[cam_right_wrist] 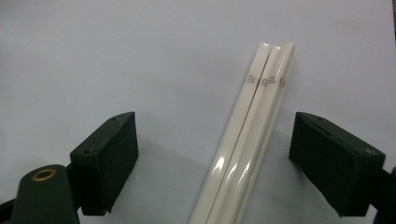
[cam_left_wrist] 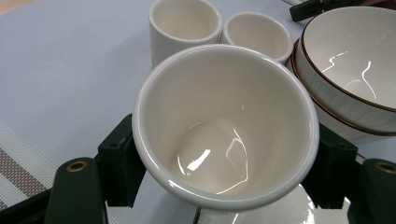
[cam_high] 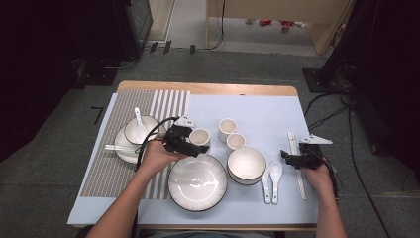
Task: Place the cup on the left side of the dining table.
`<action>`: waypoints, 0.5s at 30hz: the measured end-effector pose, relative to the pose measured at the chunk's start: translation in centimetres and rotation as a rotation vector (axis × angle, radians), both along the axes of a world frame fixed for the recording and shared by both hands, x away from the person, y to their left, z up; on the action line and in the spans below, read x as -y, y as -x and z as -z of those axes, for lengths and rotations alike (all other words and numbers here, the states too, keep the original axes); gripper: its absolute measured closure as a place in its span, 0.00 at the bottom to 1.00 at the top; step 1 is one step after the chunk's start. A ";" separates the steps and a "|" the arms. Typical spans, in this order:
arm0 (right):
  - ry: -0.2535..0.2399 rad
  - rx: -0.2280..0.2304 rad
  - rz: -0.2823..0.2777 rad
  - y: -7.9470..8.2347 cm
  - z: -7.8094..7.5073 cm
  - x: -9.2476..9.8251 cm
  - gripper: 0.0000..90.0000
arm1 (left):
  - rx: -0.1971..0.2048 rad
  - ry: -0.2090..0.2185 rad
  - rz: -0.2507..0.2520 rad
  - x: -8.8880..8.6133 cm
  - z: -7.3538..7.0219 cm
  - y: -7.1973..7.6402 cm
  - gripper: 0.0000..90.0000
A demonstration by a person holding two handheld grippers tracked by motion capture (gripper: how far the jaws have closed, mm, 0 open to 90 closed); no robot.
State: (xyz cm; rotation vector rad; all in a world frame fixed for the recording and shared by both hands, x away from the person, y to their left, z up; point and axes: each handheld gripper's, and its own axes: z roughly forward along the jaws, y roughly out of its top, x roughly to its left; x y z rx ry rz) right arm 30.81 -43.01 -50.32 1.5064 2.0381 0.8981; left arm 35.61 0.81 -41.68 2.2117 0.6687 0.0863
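On the tabletop (cam_high: 277, 106), above a large plate (cam_high: 197, 182), the left tool (cam_left_wrist: 224, 154) is clamped on a cream cup (cam_left_wrist: 226, 123); the right tool (cam_right_wrist: 215, 163), jaws apart, straddles white chopsticks (cam_right_wrist: 252, 135) without touching.

A wooden surface (cam_high: 208, 88) is carrying a pale blue cloth (cam_high: 267, 111) across most of its top, with a striped woven mat (cam_high: 106, 163) lying over the left part. On the mat a plate (cam_high: 121, 146) is sitting. On the cloth, a large dark-rimmed plate (cam_high: 197, 182) is resting at the near middle, two cups (cam_high: 227, 130) are standing beyond a white bowl (cam_high: 246, 165), two spoons (cam_high: 271, 181) are lying just right of it, and white chopsticks (cam_high: 297, 163) are lying farther right.
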 end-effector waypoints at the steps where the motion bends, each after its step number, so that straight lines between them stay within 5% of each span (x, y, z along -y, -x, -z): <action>1: 0.000 0.000 0.000 0.0 0.0 0.0 0.17 | 0.001 0.000 0.000 -0.1 0.0 0.0 0.31; 15: 0.000 0.000 0.000 0.0 0.0 0.0 0.17 | 0.002 -0.004 -0.010 -0.7 -0.4 0.3 0.31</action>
